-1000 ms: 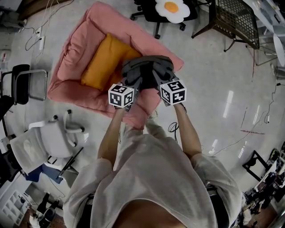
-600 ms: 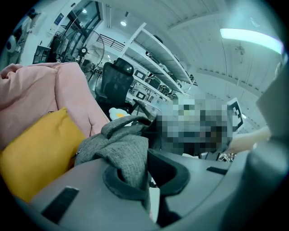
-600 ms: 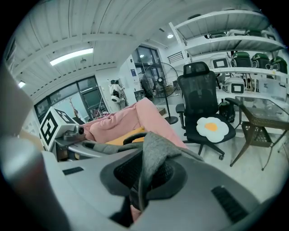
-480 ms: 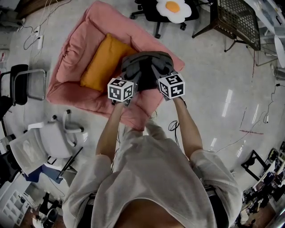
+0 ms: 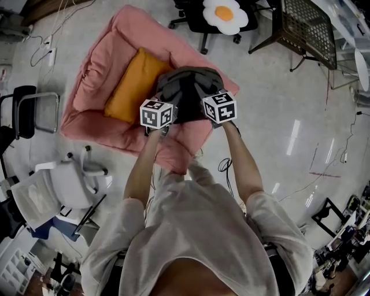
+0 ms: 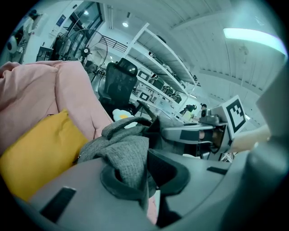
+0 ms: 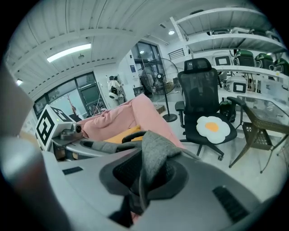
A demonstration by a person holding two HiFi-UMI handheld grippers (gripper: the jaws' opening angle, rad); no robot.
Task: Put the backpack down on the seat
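Note:
A grey backpack (image 5: 188, 92) hangs over the front right part of a pink floor seat (image 5: 104, 58), beside the orange cushion (image 5: 130, 87) lying in it. My left gripper (image 5: 167, 103) is shut on a fold of the backpack's grey fabric (image 6: 126, 153). My right gripper (image 5: 203, 99) pinches another fold (image 7: 153, 149); its jaws have just been opening a little, with the fabric still pressed between the pads. In the left gripper view the cushion (image 6: 36, 153) and the seat's pink wall (image 6: 40, 90) lie to the left. Whether the backpack's underside touches the seat is hidden.
A black office chair with an egg-shaped cushion (image 5: 224, 11) stands behind the seat. A mesh metal table (image 5: 306, 26) is at the upper right, a white chair (image 5: 58, 185) at the lower left and a black chair (image 5: 34, 107) at the left. Cables lie across the floor.
Both grippers have carried the backpack away from the person's body, further over the seat and closer to the orange cushion. Both keep hold of the fabric.

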